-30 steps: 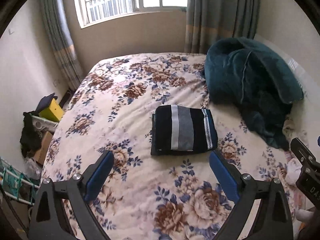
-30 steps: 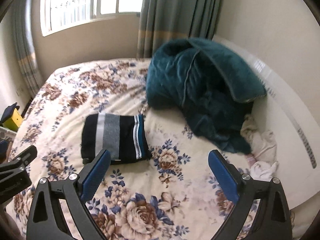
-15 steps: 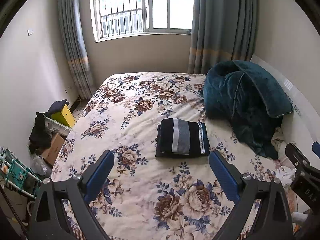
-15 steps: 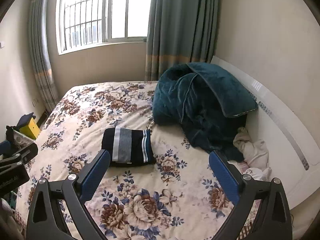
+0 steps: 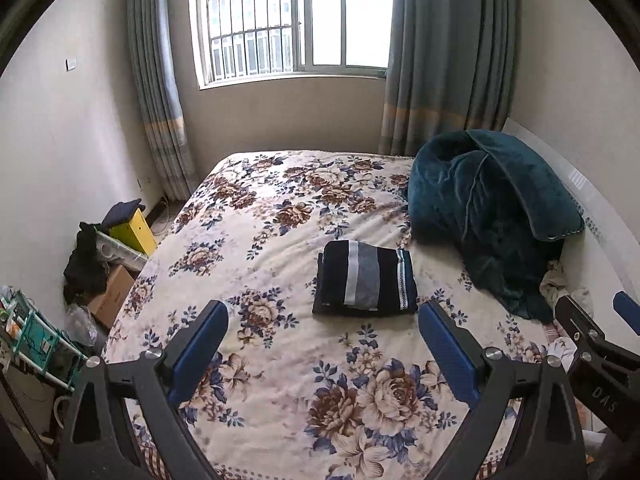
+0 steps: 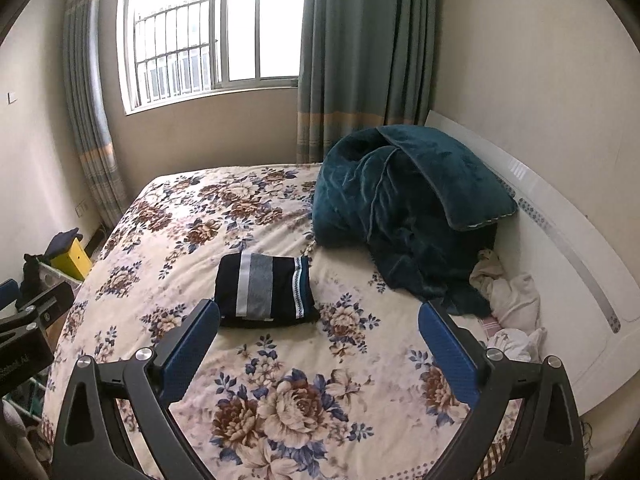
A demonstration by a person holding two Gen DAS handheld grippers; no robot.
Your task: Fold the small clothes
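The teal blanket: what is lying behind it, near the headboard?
Pale crumpled clothes lie between the blanket and the headboard. The blanket covers part of them, so anything deeper cannot be seen.

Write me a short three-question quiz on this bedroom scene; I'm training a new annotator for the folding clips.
1. True or false: the striped garment lies folded on the floral bed, held by neither gripper.
2. Which thing lies nearest the garment? A) teal blanket B) yellow box C) white cloths
3. Fill in: the left gripper and the right gripper both have their jaws ____.

Key: 1 true. 2 A. 3 open.
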